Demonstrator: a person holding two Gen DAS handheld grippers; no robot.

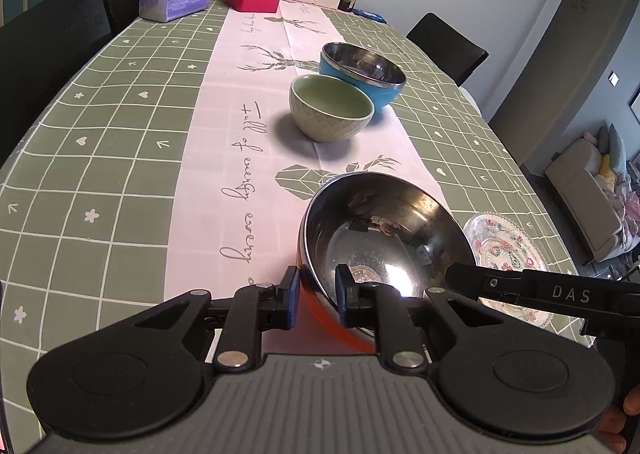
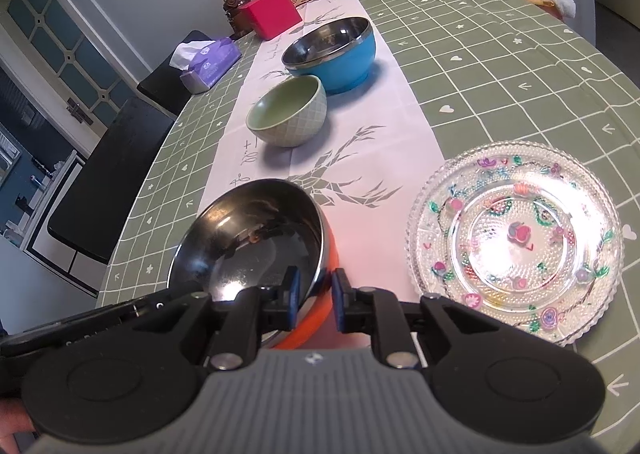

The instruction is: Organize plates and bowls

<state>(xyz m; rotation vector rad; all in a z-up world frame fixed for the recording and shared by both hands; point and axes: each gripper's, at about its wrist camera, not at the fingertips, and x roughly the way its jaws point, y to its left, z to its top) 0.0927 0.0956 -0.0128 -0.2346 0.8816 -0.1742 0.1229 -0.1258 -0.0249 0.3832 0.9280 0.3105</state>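
Two grippers pinch the rim of the orange bowl (image 1: pixel 384 238) from opposite sides: the left gripper (image 1: pixel 318 294) at about 7 o'clock on its rim, the right gripper (image 2: pixel 314 296) at about 4 o'clock, one finger inside and one outside each. Steel-lined, it is likely light, stiff and slick, so the rim is the sensible hold. It sits at the near end of the tablecloth's (image 1: pixel 120 102) pink strip. The glass plate (image 2: pixel 516 242), probably fragile, lies just beside it at 3 o'clock; the green bowl (image 1: pixel 331 108) and blue bowl (image 1: pixel 362 72) stand farther off at 12.
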